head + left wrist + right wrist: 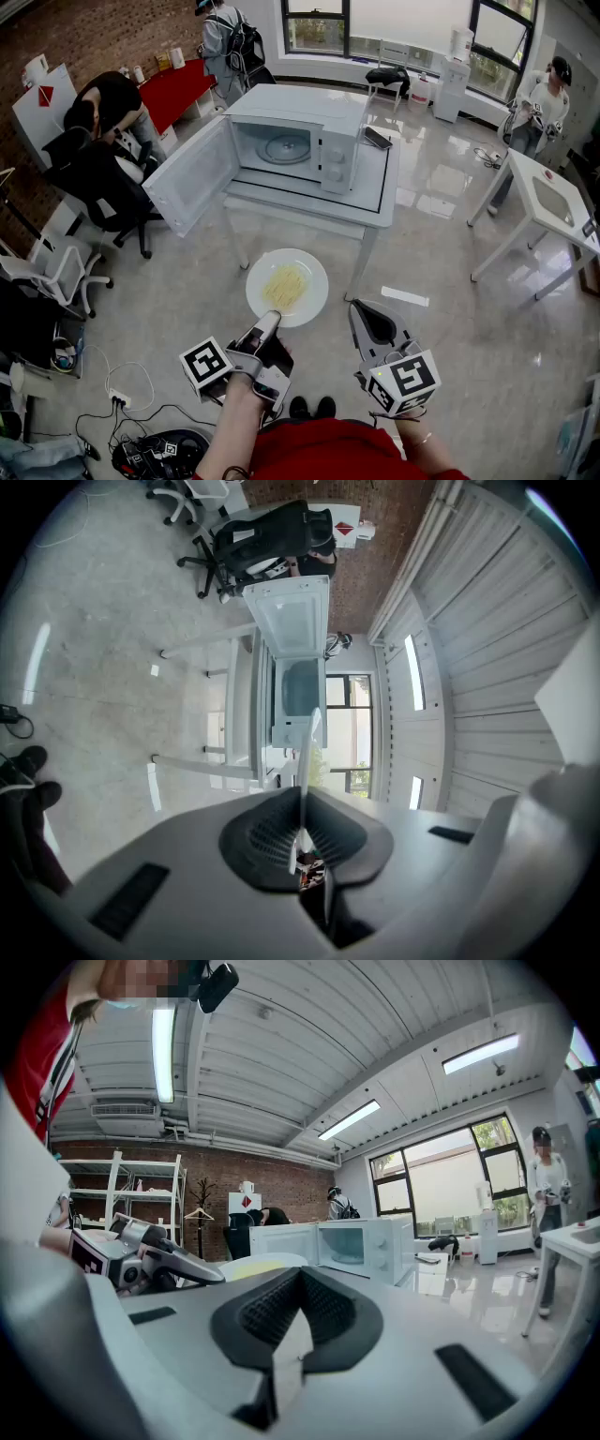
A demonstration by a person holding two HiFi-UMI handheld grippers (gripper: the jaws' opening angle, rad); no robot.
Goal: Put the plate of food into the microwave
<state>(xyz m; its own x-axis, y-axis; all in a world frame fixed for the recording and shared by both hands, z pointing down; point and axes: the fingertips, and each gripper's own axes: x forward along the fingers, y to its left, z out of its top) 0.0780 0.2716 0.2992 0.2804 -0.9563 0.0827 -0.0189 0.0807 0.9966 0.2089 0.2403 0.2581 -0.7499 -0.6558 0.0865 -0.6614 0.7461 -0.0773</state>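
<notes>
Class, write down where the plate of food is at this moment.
In the head view the plate hangs at lower centre, its near rim clamped in the left gripper, above the floor just before the table bearing the open microwave.

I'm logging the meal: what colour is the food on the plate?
Pale yellow food on a white plate, clearest in the head view.

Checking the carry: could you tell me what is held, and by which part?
The left gripper pinches the plate of food by its near rim; the right gripper holds nothing.
</notes>
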